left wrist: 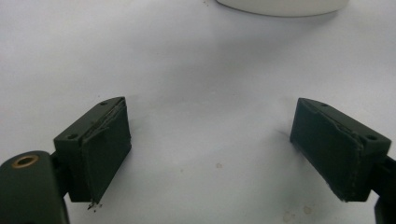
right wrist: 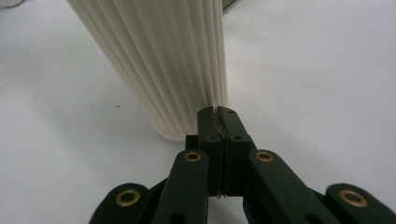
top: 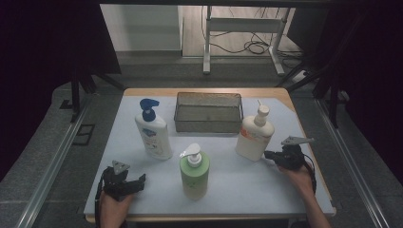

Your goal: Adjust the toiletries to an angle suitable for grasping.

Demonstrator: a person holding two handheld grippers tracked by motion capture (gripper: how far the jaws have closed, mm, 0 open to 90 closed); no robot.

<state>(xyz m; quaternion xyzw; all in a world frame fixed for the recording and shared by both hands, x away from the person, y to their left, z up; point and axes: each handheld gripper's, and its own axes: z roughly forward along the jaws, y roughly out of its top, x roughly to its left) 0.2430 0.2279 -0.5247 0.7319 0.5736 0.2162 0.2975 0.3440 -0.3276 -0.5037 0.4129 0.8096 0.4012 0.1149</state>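
Note:
Three pump bottles stand on the white table mat (top: pixel 237 180): a white one with a blue pump (top: pixel 153 129) at the left, a green one with a white pump (top: pixel 194 172) at the front middle, and a cream ribbed one (top: pixel 255 134) at the right. My right gripper (top: pixel 268 155) lies low on the mat, jaws shut with nothing between them, its tip right at the base of the cream bottle (right wrist: pixel 168 60). My left gripper (top: pixel 140 180) rests at the front left, open and empty, its pads (left wrist: pixel 109 149) wide apart over bare mat.
A wire mesh basket (top: pixel 208 112) sits at the back middle of the table, between the blue-pump and cream bottles. A white rounded base (left wrist: pixel 280 5) shows at the top edge of the left gripper view. Table edges drop off at left, right and front.

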